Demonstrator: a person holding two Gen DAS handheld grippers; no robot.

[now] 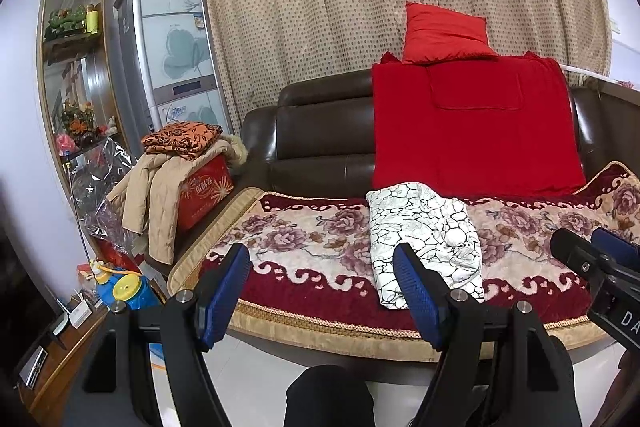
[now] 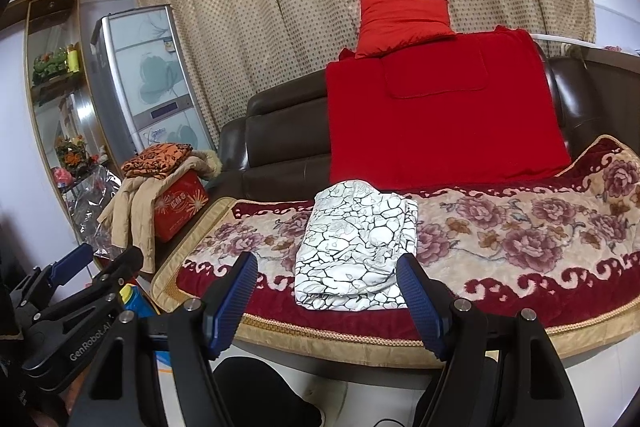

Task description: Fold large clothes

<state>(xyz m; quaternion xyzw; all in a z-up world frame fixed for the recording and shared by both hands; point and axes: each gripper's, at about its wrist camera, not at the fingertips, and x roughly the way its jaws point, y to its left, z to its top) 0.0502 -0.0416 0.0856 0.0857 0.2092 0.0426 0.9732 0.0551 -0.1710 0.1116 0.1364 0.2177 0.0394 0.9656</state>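
Observation:
A white garment with a black crackle pattern (image 1: 424, 235) lies folded into a compact bundle on the floral sofa cover (image 1: 312, 235); it also shows in the right wrist view (image 2: 356, 247). My left gripper (image 1: 322, 267) is open and empty, held in front of the sofa's edge, with the bundle behind its right finger. My right gripper (image 2: 328, 277) is open and empty, held back from the sofa with the bundle showing between its fingers. Each gripper appears at the edge of the other's view.
A red blanket (image 1: 472, 123) and red pillow (image 1: 444, 33) lean on the brown sofa back (image 1: 320, 123). A beige coat (image 1: 160, 195) and orange cloth (image 1: 182, 139) drape a red box at the left. A fridge (image 1: 176, 51), shelves and floor clutter stand further left.

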